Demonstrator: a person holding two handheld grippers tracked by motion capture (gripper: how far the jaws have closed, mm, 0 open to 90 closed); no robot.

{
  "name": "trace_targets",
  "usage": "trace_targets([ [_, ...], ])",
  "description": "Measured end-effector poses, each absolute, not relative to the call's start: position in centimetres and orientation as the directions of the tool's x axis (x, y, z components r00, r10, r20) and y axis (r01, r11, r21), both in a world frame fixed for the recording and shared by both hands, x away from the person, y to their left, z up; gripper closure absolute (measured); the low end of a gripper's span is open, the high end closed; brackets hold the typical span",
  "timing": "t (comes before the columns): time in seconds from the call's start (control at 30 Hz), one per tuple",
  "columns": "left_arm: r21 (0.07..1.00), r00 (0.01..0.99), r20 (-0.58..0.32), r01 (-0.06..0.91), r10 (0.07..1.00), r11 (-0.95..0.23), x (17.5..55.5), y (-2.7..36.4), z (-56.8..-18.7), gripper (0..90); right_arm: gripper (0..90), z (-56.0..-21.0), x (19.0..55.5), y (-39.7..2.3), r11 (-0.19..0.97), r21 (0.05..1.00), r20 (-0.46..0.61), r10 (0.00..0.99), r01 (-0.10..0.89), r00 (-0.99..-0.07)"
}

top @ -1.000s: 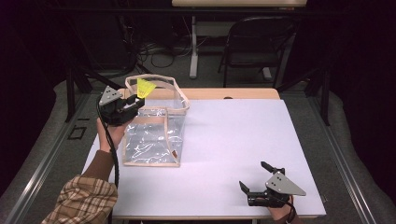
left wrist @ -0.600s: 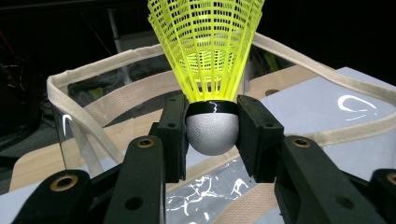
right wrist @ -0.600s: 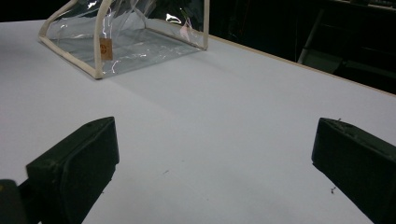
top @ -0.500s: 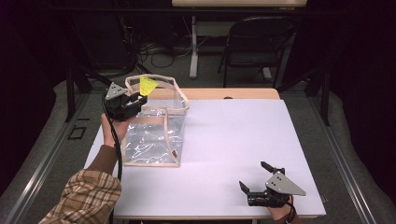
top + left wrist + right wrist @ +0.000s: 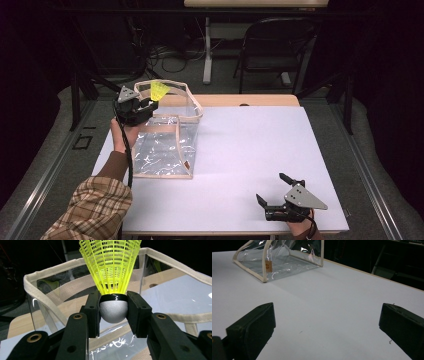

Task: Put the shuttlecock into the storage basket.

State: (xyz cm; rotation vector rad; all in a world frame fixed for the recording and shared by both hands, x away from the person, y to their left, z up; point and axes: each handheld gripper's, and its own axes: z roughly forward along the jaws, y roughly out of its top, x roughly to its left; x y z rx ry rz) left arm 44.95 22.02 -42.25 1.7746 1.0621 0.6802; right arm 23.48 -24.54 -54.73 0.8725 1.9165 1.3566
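Right gripper (image 5: 325, 322): jaws spread wide, nothing between them, sitting low over the white table (image 5: 342, 297). Clear plastic bag (image 5: 279, 260) with beige trim stands well ahead at upper left, small tan tag on its near edge.

Dark lab or studio room, white worktable (image 5: 260, 150), folding chair (image 5: 272, 47), floor cables (image 5: 170, 55)

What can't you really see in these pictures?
- Shuttlecock: its top is cut off by the upper edge of the left gripper view.
- Tag on the clear bag: print too small to read in the right gripper view.
- Right gripper: the hand holding it is cut off by the high view's bottom edge.
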Motion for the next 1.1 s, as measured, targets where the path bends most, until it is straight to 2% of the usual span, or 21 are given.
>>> trace_targets([
  [1.1,0.859,0.469,0.028,0.44,0.883,-0.261,46.9,21.2,-42.0,64.7,0.1,-54.7,23.5,-24.5,0.252,0.955,-0.114,0.802,0.159,-0.586],
])
